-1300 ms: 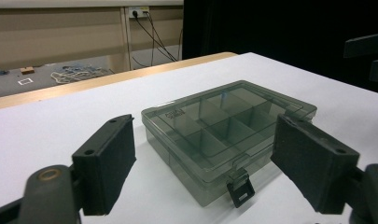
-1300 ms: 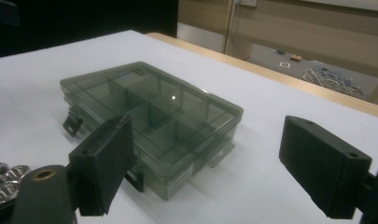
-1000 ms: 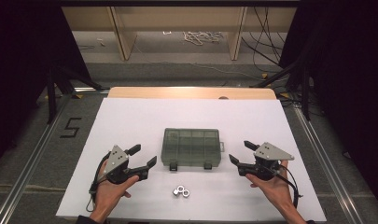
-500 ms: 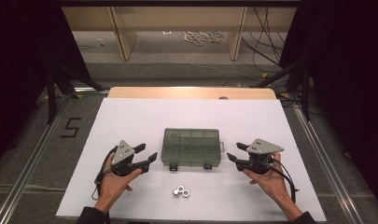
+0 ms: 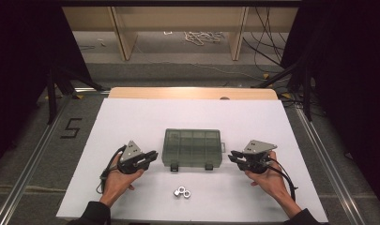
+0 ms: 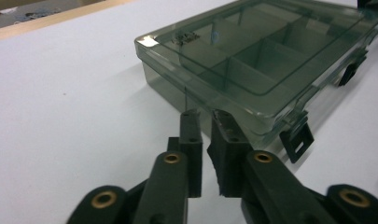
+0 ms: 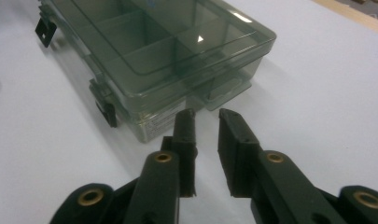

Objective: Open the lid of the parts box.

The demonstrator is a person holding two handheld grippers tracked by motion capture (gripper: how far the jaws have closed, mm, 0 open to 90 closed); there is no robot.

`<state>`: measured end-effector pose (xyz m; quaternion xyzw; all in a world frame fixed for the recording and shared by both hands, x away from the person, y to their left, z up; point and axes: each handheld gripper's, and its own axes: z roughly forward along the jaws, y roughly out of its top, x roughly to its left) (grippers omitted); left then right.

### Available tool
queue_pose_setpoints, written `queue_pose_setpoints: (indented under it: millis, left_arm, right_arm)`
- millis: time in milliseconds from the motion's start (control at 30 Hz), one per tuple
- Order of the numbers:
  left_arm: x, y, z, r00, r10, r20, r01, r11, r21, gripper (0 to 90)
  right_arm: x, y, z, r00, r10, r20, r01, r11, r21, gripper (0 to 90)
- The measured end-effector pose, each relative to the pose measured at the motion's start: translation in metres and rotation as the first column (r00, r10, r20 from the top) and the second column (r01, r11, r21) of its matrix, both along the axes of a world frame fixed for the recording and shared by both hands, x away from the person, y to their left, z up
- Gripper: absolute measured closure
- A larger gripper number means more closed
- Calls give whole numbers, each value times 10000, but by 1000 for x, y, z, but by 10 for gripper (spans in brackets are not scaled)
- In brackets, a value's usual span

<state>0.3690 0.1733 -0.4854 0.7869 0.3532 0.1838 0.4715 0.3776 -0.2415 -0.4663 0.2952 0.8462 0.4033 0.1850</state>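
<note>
Hand-held gripper, left (image 5: 153, 155): held low just off the left end of the compartment box (image 5: 193, 147), jaws nearly together with a narrow gap, clasping nothing; in the left gripper view its tips (image 6: 206, 126) sit just short of the box's near corner, apart from it.

Hand-held gripper, right (image 5: 233, 157): mirrored at the box's right end, jaws parted a little wider, nothing between them; tips (image 7: 208, 122) near the box wall but not touching.

Compartment box: smoky translucent plastic, lid down, two dark latches (image 5: 174, 167) on the side facing the near edge of the surface (image 5: 131, 117); it lies about midway across, somewhat toward that near edge. Compartments look empty, though the tint makes this uncertain.

Two metal nuts (image 5: 182, 192): loose, touching one another, between the box and the near edge.

Risks, as judged:
- Light box on a smooth sheet; a push from one side alone would likely slide or turn it.
- Narrow jaw gaps may not admit a wall or latch tab; tips could skid off.
- A box shoved nearward could scatter the nuts.
- Prying a latch unevenly may tip the box.
</note>
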Motion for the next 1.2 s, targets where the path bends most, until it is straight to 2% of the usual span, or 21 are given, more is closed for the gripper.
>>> queue_pose_setpoints:
  millis: [67, 133, 167, 400, 433, 567, 633, 667, 700, 733, 767, 800, 833, 967, 1200]
  left_arm:
    - [1, -1, -2, 9999, -158, -36, 158, 9998, 120, 863]
    - [2, -3, -3, 9997, -200, -152, 201, 9998, 68, 881]
    - [2, -3, -3, 9996, -275, -40, 276, 9993, 245, 888]
    - [3, -7, -7, 9969, -694, -370, 719, 9949, 710, 899]
    - [2, -9, -7, 9973, -644, -366, 664, 9963, 549, 899]
    - [2, -9, -7, 9958, -830, -374, 854, 9940, 683, 899]
    - [2, -11, -8, 9958, -849, -336, 863, 9953, 431, 899]
    - [2, -11, -7, 9956, -866, -356, 883, 9950, 471, 899]
    - [2, -10, -5, 9945, -983, -369, 1008, 9922, 733, 899]
    - [2, -12, -5, 9944, -973, -411, 992, 9939, 484, 898]
    - [2, -11, -4, 9931, -1111, -370, 1132, 9916, 618, 899]
    - [1, -13, -4, 9935, -1060, -417, 1080, 9930, 478, 898]
    - [1, -13, -4, 9935, -1068, -401, 1090, 9924, 568, 898]
    - [2, -13, -3, 9929, -1107, -425, 1130, 9920, 560, 898]
    - [1, -17, 2, 9944, -1051, -137, 1056, 9932, 497, 896]
  right_arm:
    - [0, 2, -1, 9999, 129, -33, -129, 9999, -79, 806]
    - [1, 3, -2, 9996, 272, -32, -272, 9995, -162, 830]
    - [1, 4, -2, 9994, 336, -43, -337, 9992, -218, 843]
    - [0, 10, -5, 9972, 729, -166, -735, 9964, -433, 892]
    - [1, 11, -5, 9968, 788, -134, -793, 9957, -487, 895]
    - [0, 15, -7, 9951, 962, -240, -975, 9935, -595, 898]
    - [0, 17, -8, 9939, 1073, -240, -1087, 9921, -632, 899]
    - [0, 18, -8, 9936, 1112, -206, -1123, 9916, -641, 899]
    - [-1, 19, -8, 9930, 1160, -212, -1172, 9910, -643, 898]
    - [-1, 20, -8, 9925, 1205, -230, -1217, 9905, -640, 898]
    - [-1, 21, -9, 9920, 1238, -244, -1251, 9901, -630, 899]
    - [-2, 21, -8, 9920, 1222, -317, -1240, 9902, -642, 900]
    - [-1, 21, -8, 9919, 1244, -250, -1259, 9896, -695, 900]
    - [0, 20, -6, 9927, 1198, -157, -1205, 9913, -534, 899]
    - [2, 22, -3, 9928, 1198, 31, -1196, 9924, -281, 895]
